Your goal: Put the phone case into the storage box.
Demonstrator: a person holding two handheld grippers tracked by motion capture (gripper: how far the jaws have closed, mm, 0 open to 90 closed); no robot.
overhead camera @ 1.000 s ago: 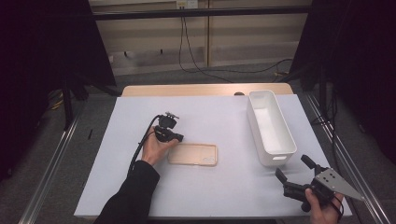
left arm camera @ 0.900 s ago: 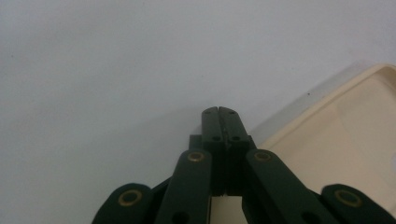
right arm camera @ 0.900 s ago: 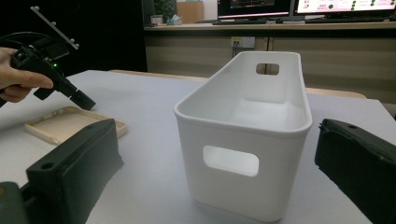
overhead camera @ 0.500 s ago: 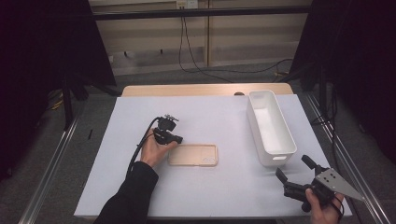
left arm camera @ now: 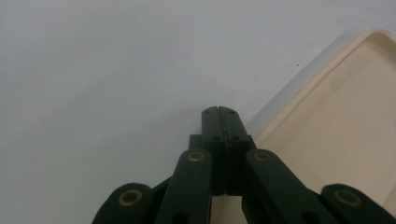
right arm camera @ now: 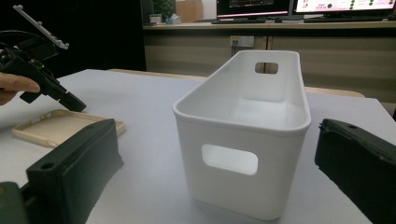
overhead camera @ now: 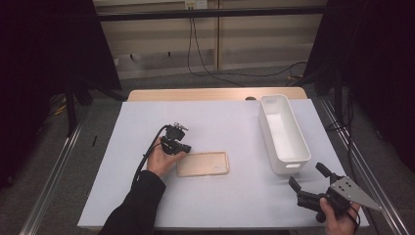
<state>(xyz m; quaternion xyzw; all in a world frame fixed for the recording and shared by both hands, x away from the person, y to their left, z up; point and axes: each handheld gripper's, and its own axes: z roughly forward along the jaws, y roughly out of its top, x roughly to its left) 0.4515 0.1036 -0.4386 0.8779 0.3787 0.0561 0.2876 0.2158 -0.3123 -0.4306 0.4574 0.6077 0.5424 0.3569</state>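
A beige phone case lies flat, hollow side up, near the middle of the white table. My left gripper is held by a hand at the case's left end and points down; its jaws are shut with nothing between them. In the left gripper view the closed tips hang just beside the case's rim. My right gripper rests low at the front right, jaws open and empty, facing the near end of the white bin. The right gripper view looks between those wide jaws at the empty bin, the phone case and the left gripper.
The bin stands lengthwise along the table's right side, with handle cut-outs at both ends. A wooden strip edges the far side of the table. Metal rails run along both sides, and cables lie on the floor behind.
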